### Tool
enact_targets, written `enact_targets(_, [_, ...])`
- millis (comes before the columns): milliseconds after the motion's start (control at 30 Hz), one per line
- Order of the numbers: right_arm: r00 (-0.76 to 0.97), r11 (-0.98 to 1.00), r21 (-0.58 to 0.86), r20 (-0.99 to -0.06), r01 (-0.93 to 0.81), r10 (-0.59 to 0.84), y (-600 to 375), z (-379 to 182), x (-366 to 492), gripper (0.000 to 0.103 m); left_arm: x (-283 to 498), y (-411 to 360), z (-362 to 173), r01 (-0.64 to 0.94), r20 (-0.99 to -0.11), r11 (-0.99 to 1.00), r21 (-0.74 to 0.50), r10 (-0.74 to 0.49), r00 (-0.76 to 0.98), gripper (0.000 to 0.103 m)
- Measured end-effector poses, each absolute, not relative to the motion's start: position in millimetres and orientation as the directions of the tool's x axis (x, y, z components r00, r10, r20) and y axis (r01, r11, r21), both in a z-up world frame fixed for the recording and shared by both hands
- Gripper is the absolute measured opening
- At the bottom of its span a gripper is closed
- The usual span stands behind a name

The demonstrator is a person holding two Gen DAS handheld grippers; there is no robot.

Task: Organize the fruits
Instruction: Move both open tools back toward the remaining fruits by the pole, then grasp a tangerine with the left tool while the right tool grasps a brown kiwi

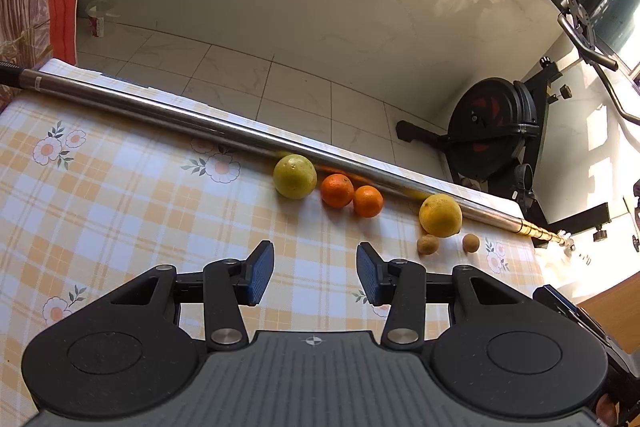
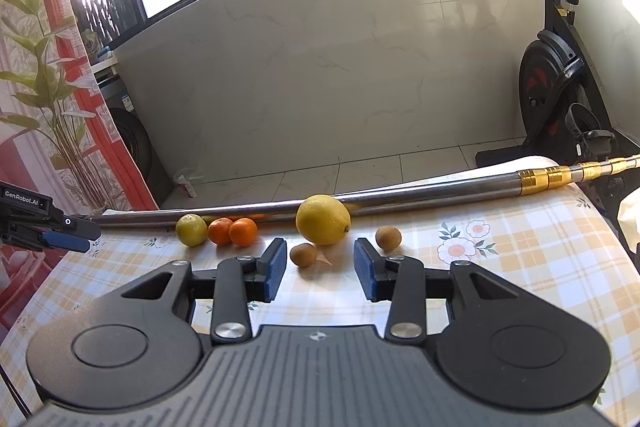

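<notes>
Just beyond the right hand-held gripper [image 2: 320, 269] lies a kiwi [image 2: 303, 254], untouched.

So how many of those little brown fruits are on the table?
2. One small brown fruit lies just in front of the big yellow fruit, the other small brown fruit to its right. Nothing seems to hide more, though the view is partly blocked below.

Exercise bike [image 1: 496, 131] and metal pole [image 1: 200, 115] run past frame edges.
</notes>
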State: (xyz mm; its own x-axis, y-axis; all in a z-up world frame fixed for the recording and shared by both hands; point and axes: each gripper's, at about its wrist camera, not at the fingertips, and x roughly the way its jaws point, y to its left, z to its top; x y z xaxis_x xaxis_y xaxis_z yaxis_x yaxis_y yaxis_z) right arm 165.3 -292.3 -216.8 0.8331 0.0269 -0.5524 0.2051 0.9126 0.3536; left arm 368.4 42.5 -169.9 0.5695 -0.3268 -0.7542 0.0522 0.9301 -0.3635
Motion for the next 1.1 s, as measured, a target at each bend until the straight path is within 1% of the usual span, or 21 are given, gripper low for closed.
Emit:
enact_targets(267, [0.837, 0.922, 0.339, -0.546, 0.185, 0.033, -278.8, -207.0, 160.4, 0.041, 344.8, 71.6, -160.5, 0.017, -0.758, 0.933, -0.360, -0.304, 0.577, 0.047])
enact_targets(400, [0.830, 0.911, 0.364, -0.556, 0.192, 0.047, -274.4, -211.6, 155.0, 0.041, 335.4, 74.0, -164.3, 0.032, -0.754, 0.933, -0.358, -0.309, 0.579, 0.047])
enact_targets(567, [0.821, 0.915, 0.352, -0.569, 0.195, 0.044, -273.4, -214.7, 151.3, 0.041, 330.8, 73.8, -164.0, 0.053, -0.751, 0.936, -0.349, -0.313, 0.581, 0.047])
enact_targets(733, [0.831, 0.891, 0.396, -0.556, 0.223, 0.039, -288.5, -211.9, 152.6, 0.041, 336.1, 64.5, -158.2, 0.086, -0.746, 0.944, -0.319, -0.306, 0.592, 0.047])
enact_targets(867, [0.837, 0.894, 0.387, -0.546, 0.227, 0.024, -294.6, -207.8, 160.8, 0.041, 342.7, 53.2, -151.0, 0.117, -0.729, 0.947, -0.299, -0.306, 0.613, 0.047])
enact_targets(1000, [0.843, 0.902, 0.369, -0.537, 0.225, 0.009, -299.5, -209.4, 173.9, 0.041, 352.3, 30.5, -145.6, 0.169, -0.699, 0.955, -0.244, -0.294, 0.651, 0.047])
enact_targets(1100, [0.836, 0.899, 0.373, -0.548, 0.228, 0.016, -304.0, -218.4, 187.6, 0.041, 362.2, 13.4, -145.3, 0.201, -0.694, 0.956, -0.211, -0.292, 0.658, 0.047])
